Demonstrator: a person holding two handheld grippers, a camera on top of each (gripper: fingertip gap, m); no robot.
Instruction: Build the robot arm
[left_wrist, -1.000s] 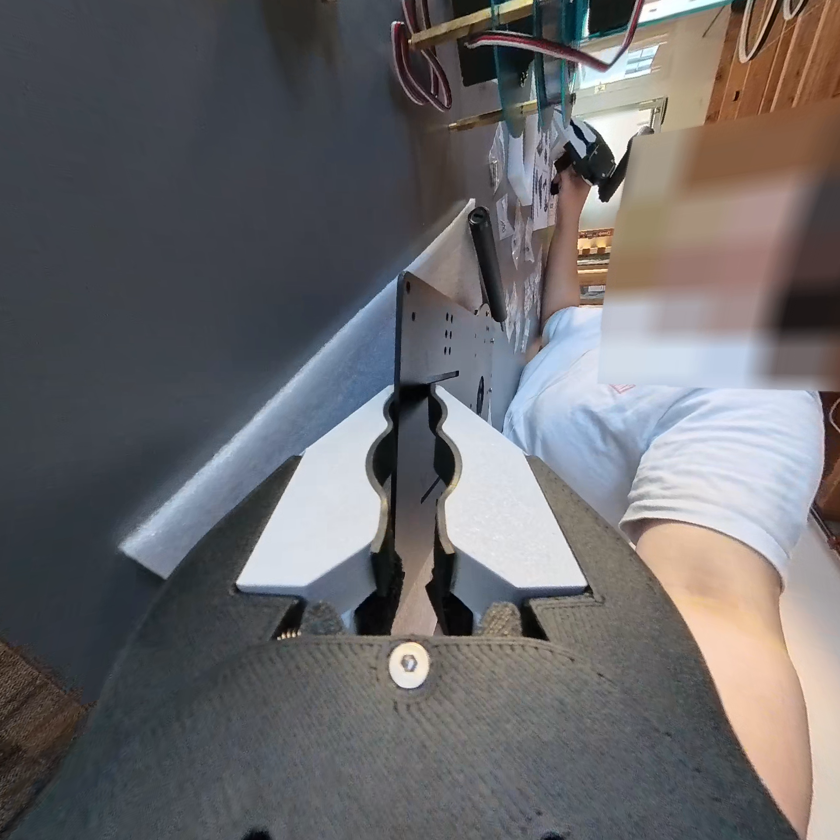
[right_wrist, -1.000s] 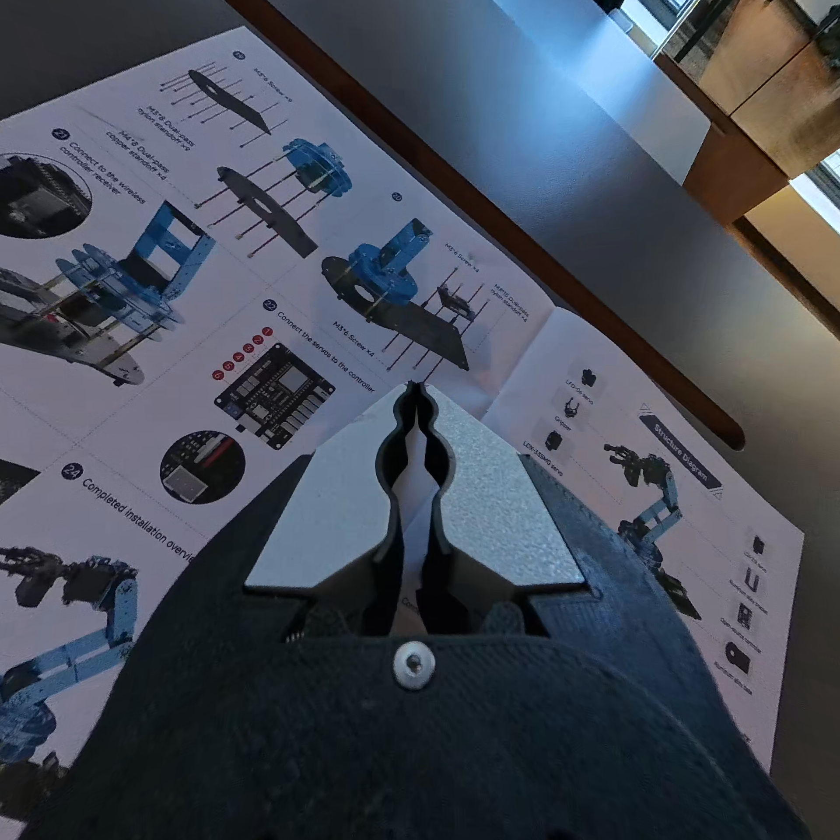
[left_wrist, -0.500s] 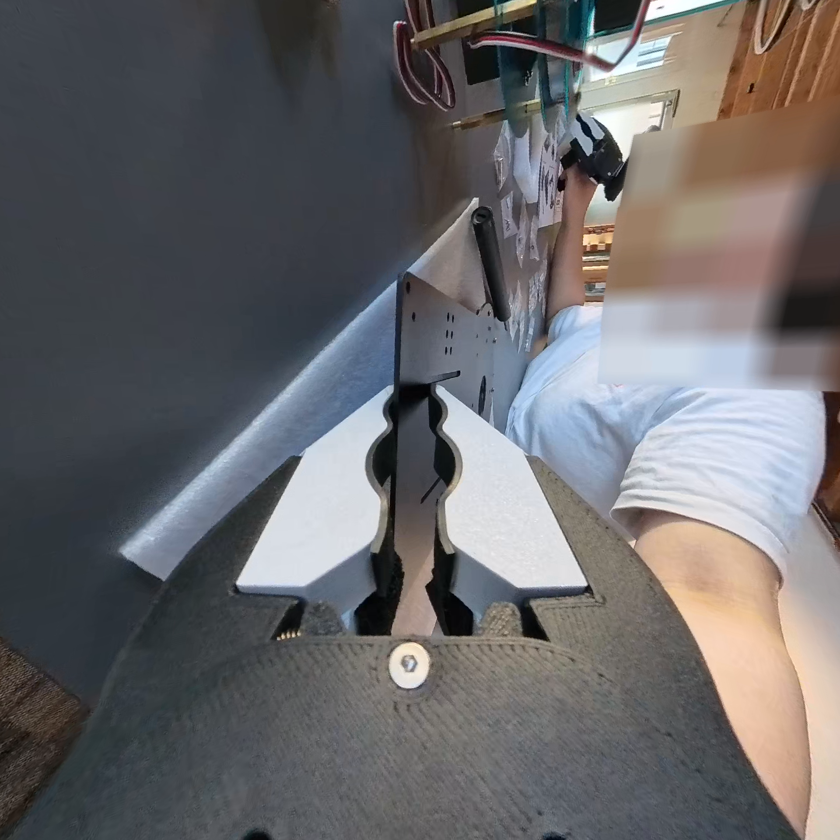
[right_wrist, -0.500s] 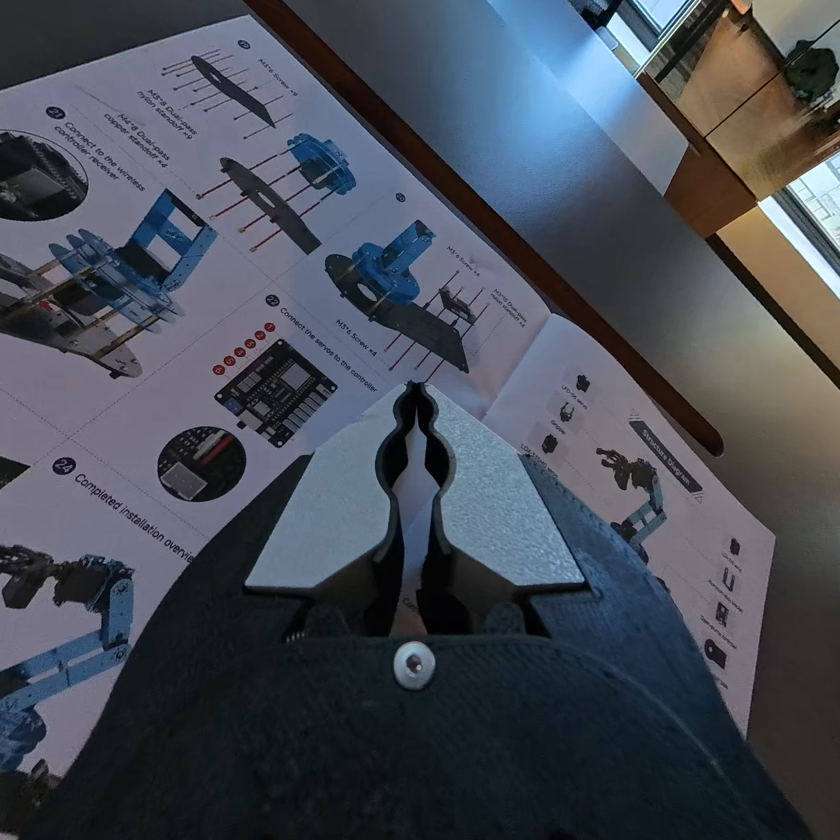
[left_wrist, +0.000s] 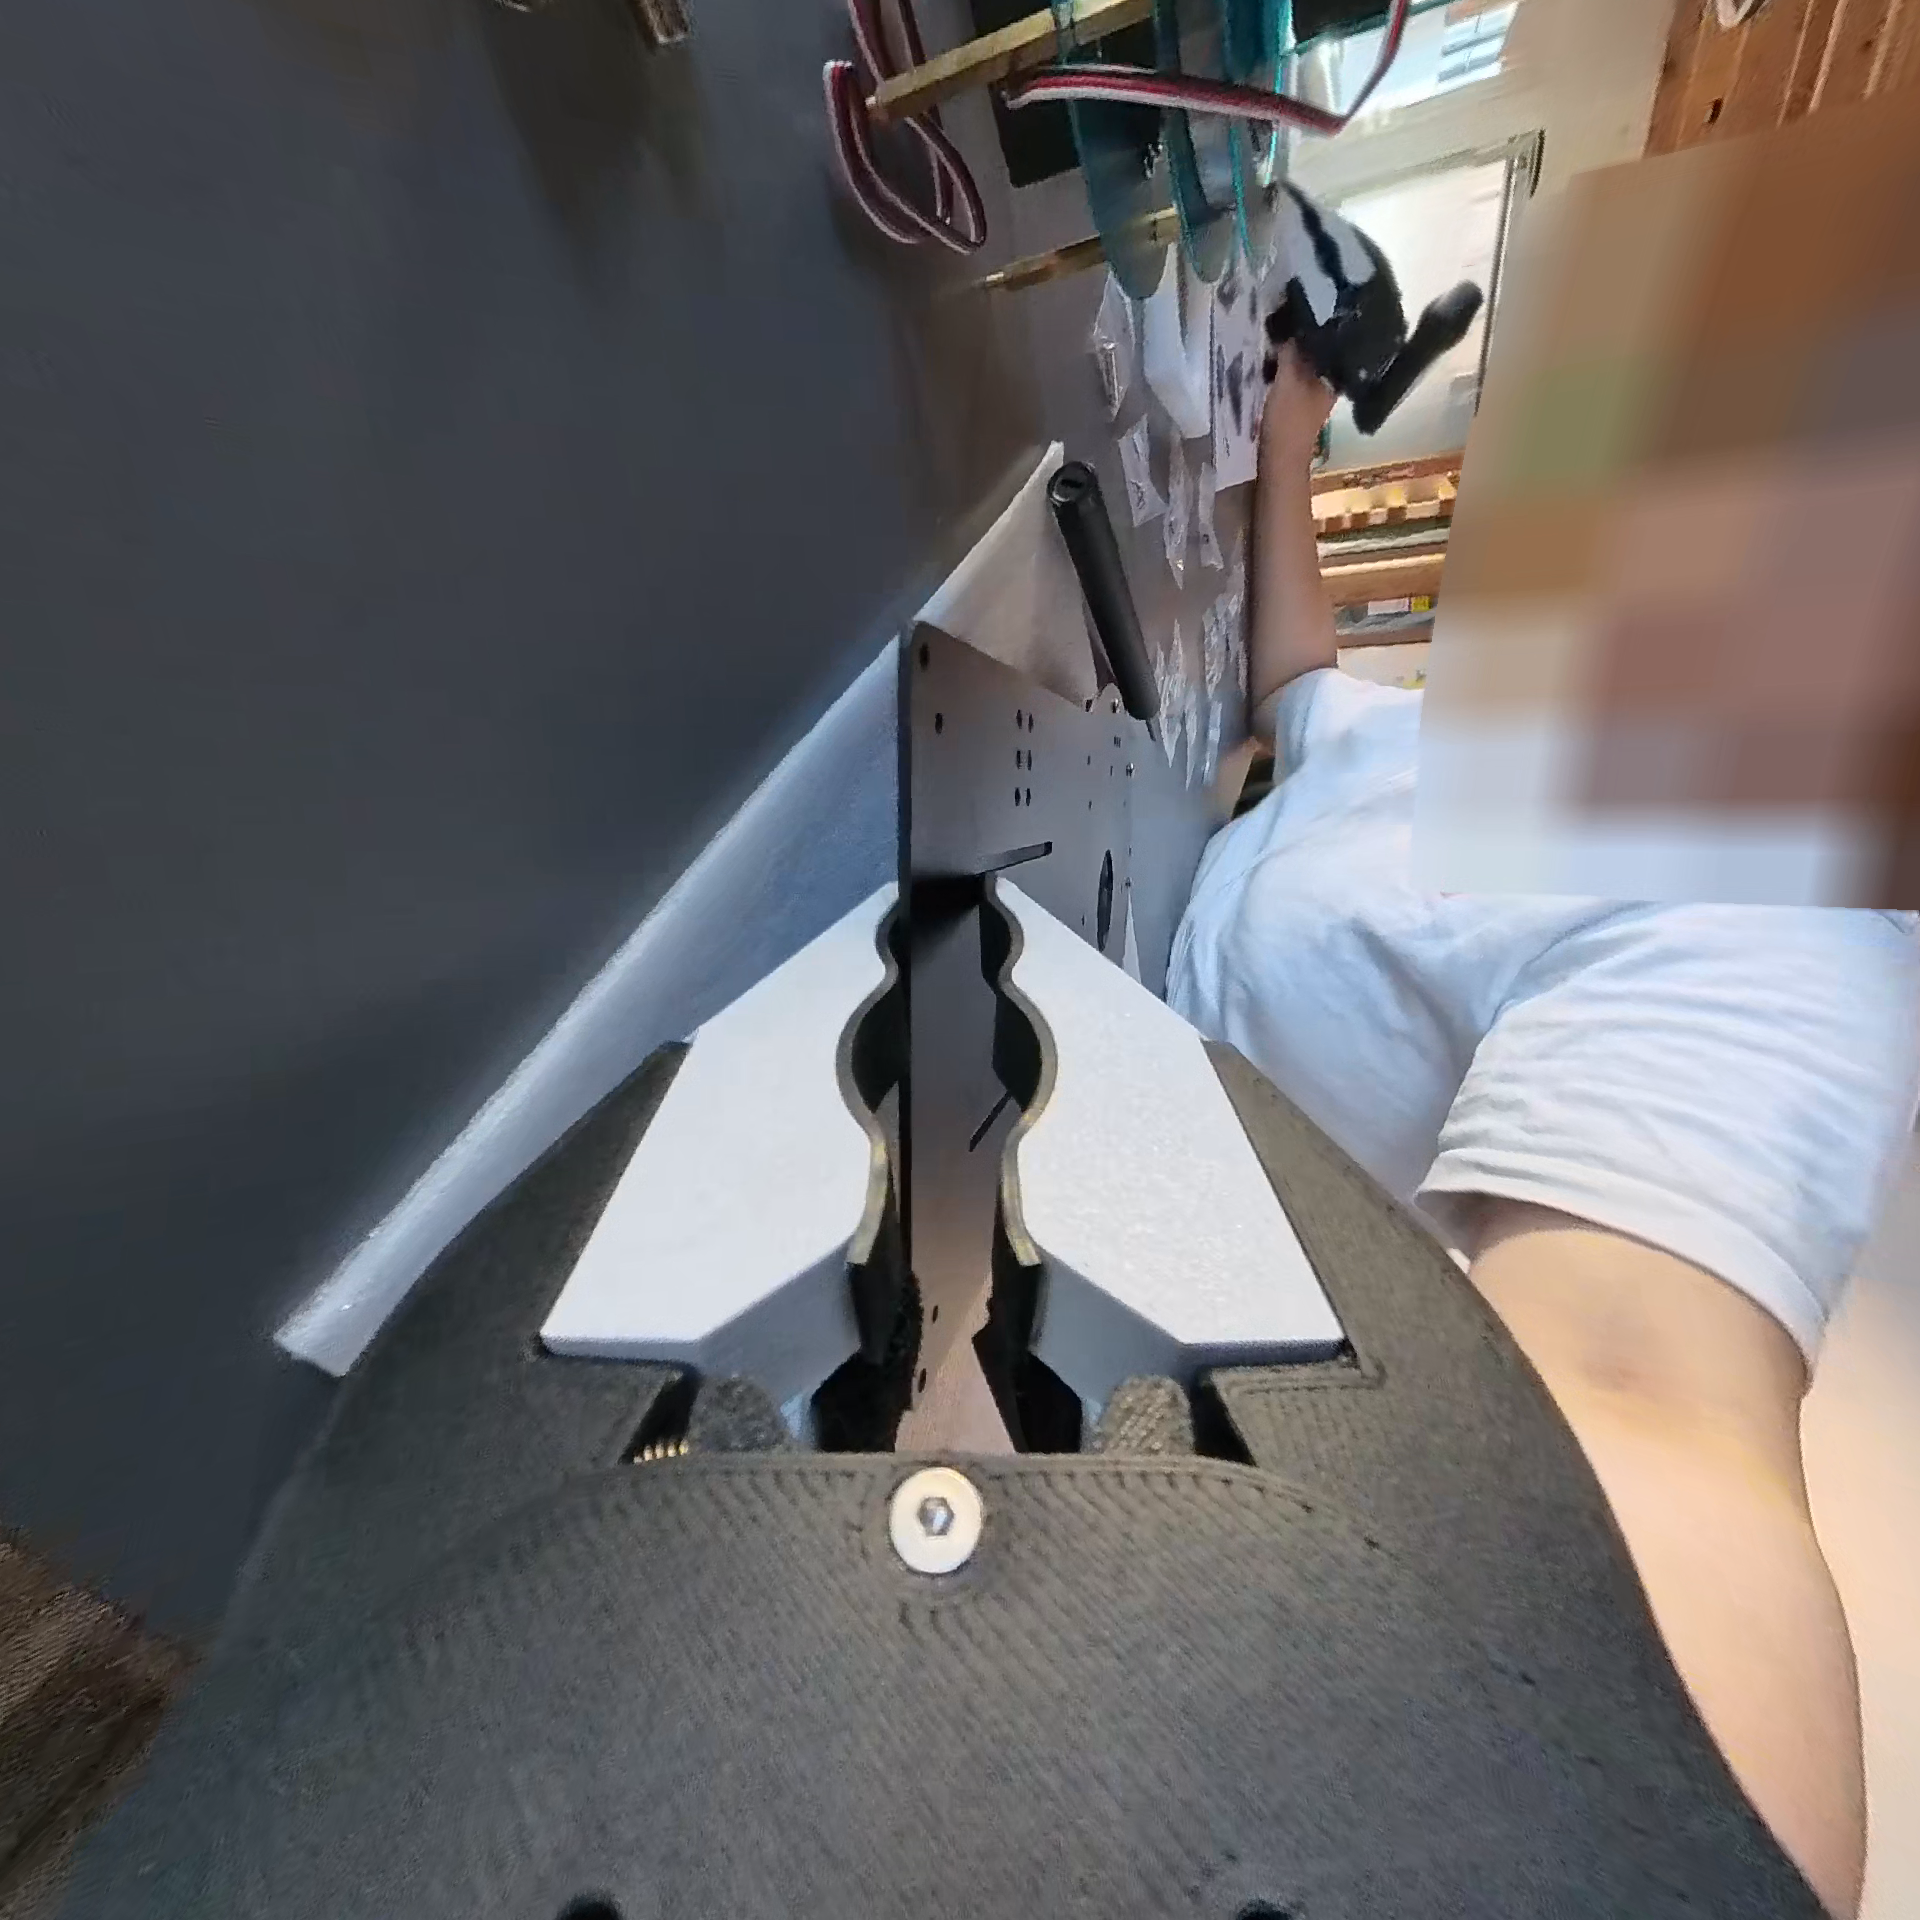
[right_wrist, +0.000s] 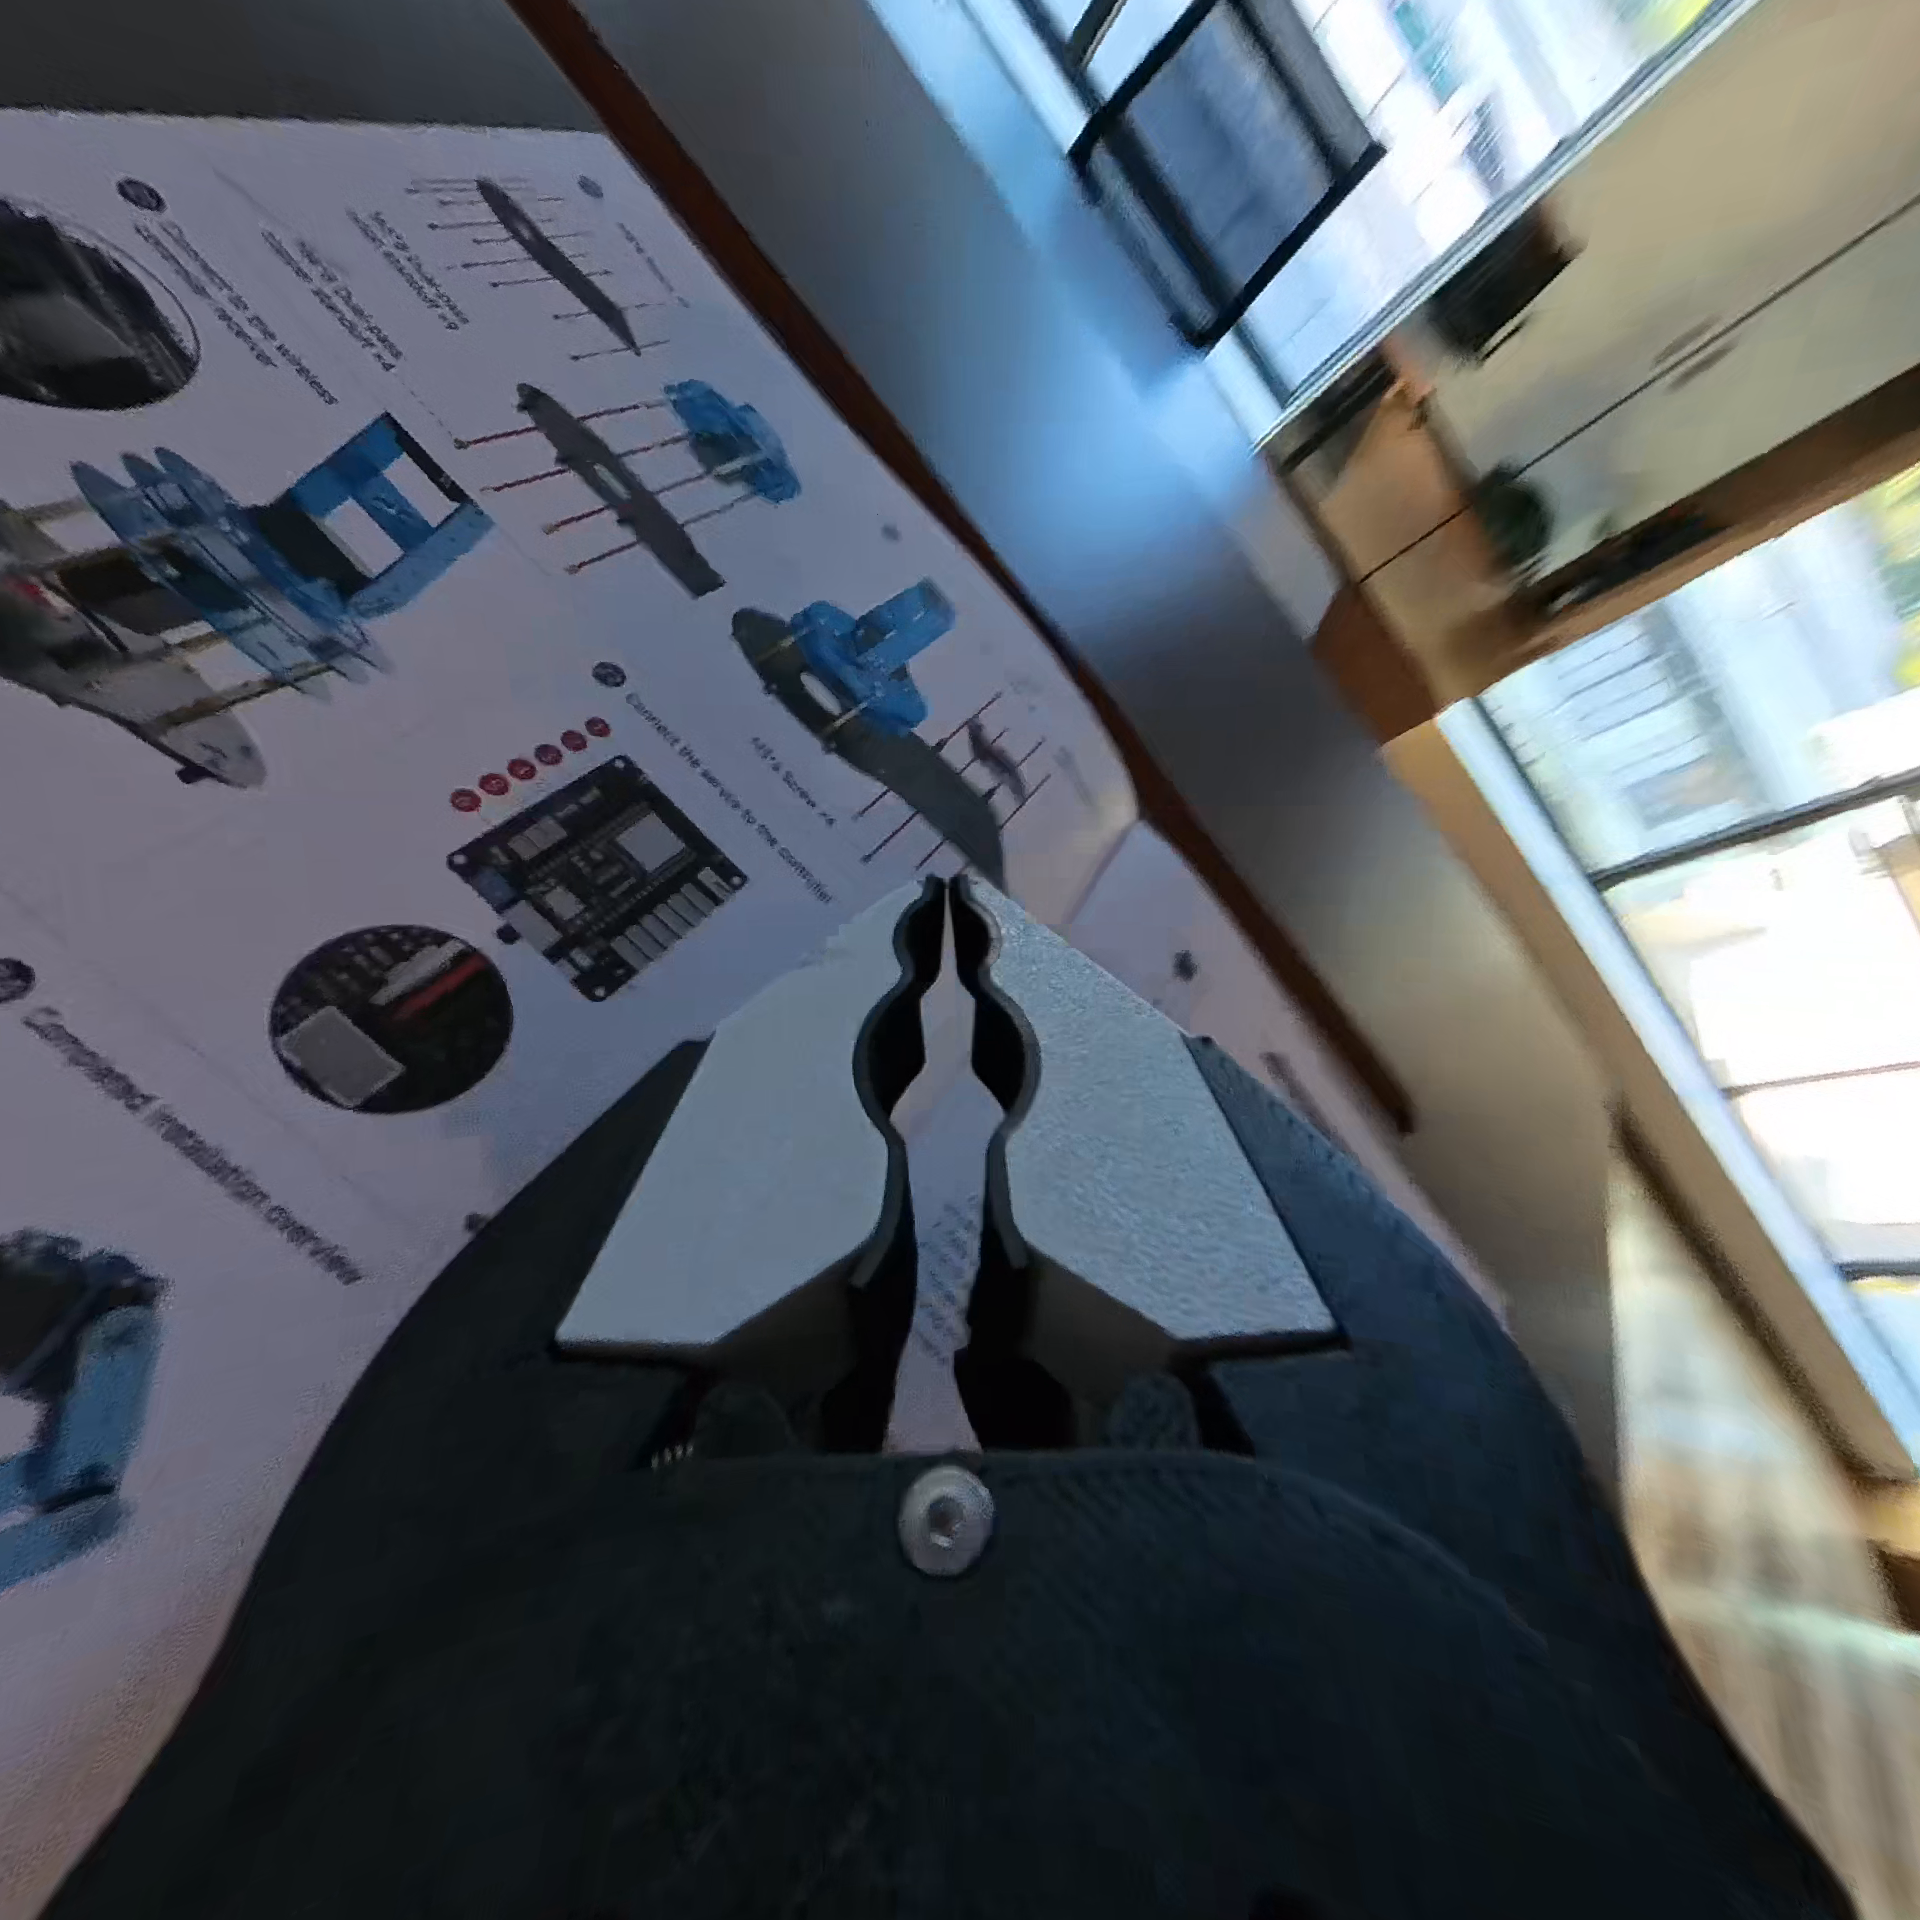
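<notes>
Plate (left_wrist: 940, 1049), flat, black, drilled with small holes, edge-on and clamped between my left gripper (left_wrist: 943, 914) and its matte grey, scalloped fingers (left_wrist: 1132, 1122). Beyond it: black rod (left_wrist: 1101, 582) lying on pale sheet (left_wrist: 1023, 561), dark grey tabletop (left_wrist: 416, 468), red-white ribbon cables (left_wrist: 904, 177), my white sleeve (left_wrist: 1621, 1091). My right gripper (right_wrist: 950, 885) is pinched tight on a printed instruction sheet (right_wrist: 364, 831), glossy white with blue diagrams, curling over the wood-edged table (right_wrist: 1039, 312); windows (right_wrist: 1766, 935) blurred.

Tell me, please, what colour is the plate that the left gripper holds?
Black, matt, with small holes; the left wrist view shows the plate best.
</notes>
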